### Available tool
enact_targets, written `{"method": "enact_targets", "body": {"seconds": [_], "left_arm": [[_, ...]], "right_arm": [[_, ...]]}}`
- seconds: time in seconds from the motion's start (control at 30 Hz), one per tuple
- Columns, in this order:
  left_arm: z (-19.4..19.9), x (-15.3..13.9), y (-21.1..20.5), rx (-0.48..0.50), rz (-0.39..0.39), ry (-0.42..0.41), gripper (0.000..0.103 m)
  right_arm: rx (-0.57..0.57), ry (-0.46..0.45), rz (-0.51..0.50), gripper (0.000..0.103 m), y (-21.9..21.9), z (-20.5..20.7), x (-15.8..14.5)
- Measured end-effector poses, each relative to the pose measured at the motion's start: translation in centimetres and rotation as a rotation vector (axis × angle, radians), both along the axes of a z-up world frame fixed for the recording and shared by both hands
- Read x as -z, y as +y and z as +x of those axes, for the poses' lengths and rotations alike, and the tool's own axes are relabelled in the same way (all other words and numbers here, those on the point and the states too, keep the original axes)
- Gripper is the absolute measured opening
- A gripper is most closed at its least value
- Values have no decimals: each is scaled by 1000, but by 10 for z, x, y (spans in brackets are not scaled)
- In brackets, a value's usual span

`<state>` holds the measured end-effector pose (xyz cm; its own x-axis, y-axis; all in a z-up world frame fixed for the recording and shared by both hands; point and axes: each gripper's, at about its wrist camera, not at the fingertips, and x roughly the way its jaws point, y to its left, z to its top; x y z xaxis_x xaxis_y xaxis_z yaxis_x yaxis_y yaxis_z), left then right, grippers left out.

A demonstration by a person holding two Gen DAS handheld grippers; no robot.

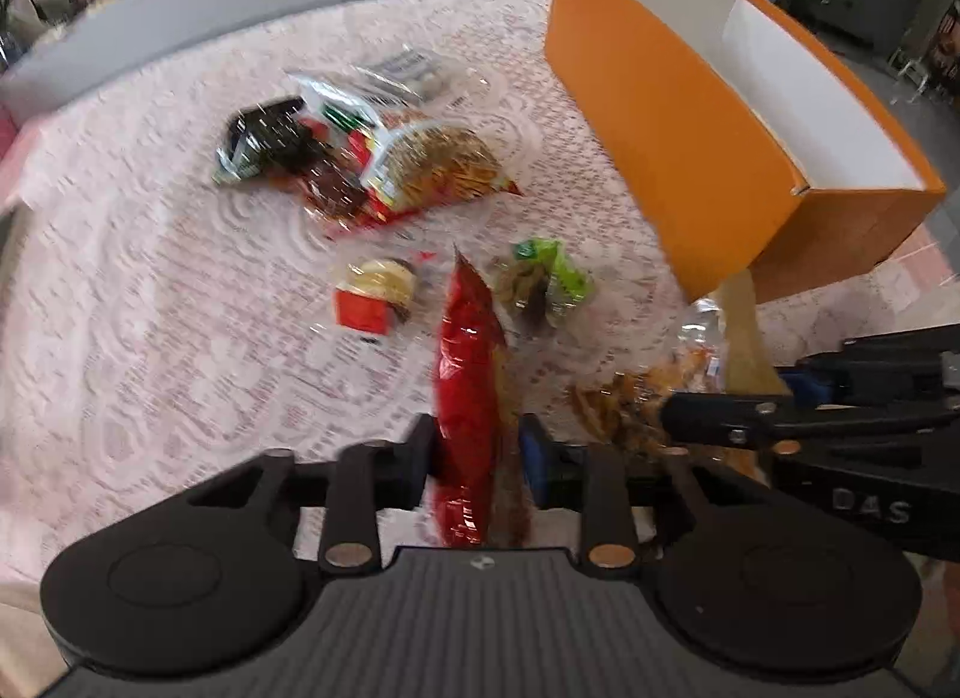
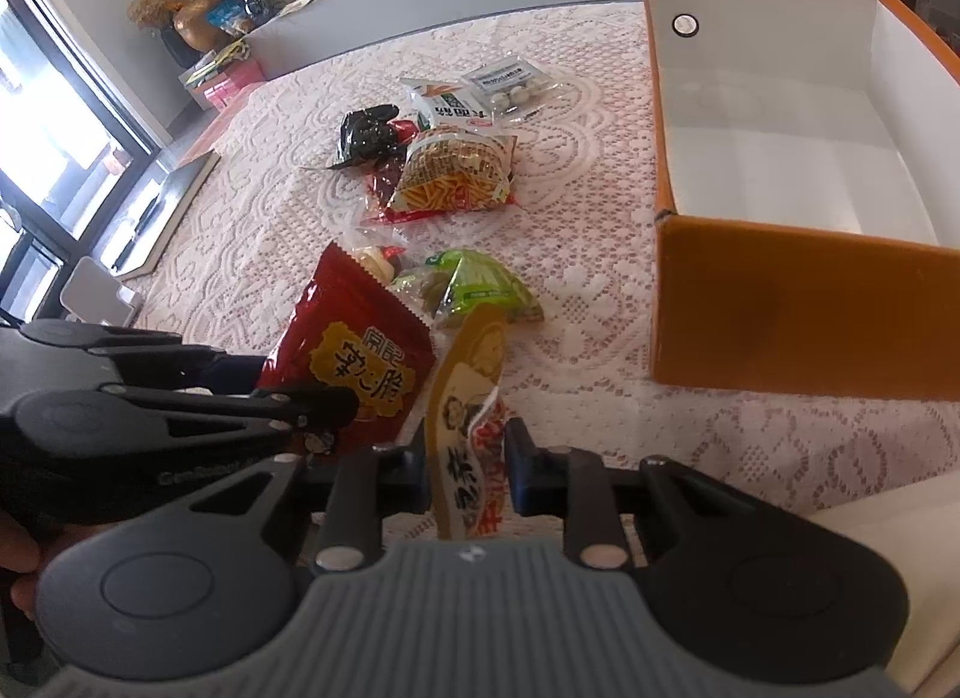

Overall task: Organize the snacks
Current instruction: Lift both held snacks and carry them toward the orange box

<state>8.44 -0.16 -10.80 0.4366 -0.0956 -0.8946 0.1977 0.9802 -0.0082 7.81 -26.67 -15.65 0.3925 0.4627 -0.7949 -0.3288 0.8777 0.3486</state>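
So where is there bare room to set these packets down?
The orange box is bare inside. Lace cloth lies open between the box and the green packet. Crowded: the snack pile at the table's middle, left of the box.

Bright daylight, fisheye edges — left view blurred

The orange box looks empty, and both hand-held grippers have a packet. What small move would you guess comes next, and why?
Probably the right hand-held gripper carries its tan printed snack packet toward the open orange cardboard box. Its white inside shows nothing, it sits on that side, and the packet is already pinched.
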Motion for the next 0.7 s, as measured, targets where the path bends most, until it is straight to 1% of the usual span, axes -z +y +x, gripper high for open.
{"method": "enact_targets", "body": {"seconds": [0.07, 0.17, 0.33, 0.4, 0.53, 0.63, 0.7], "left_arm": [[-5, -3, -3, 12, 7, -26, 28], [-10, -10, -2, -1, -27, -46, 28], [-22, -34, -2, -15, -43, -110, 28], [-27, -48, -3, -20, -59, -145, 28], [-37, -79, -10, -1, -59, -234, 28], [-38, -104, -20, 19, -110, -291, 28], [-37, -121, -29, 42, -126, -334, 28]], "right_arm": [[2, -3, 7, 19, 0, -2, -2], [-2, -30, 15, 18, -1, -8, -9], [3, -86, 26, 18, -6, -17, -27], [10, -110, 32, 18, -10, -21, -36], [29, -175, 56, 18, -20, -30, -59], [47, -242, 71, 18, -32, -38, -82], [64, -285, 81, 18, -42, -42, -98]]}}
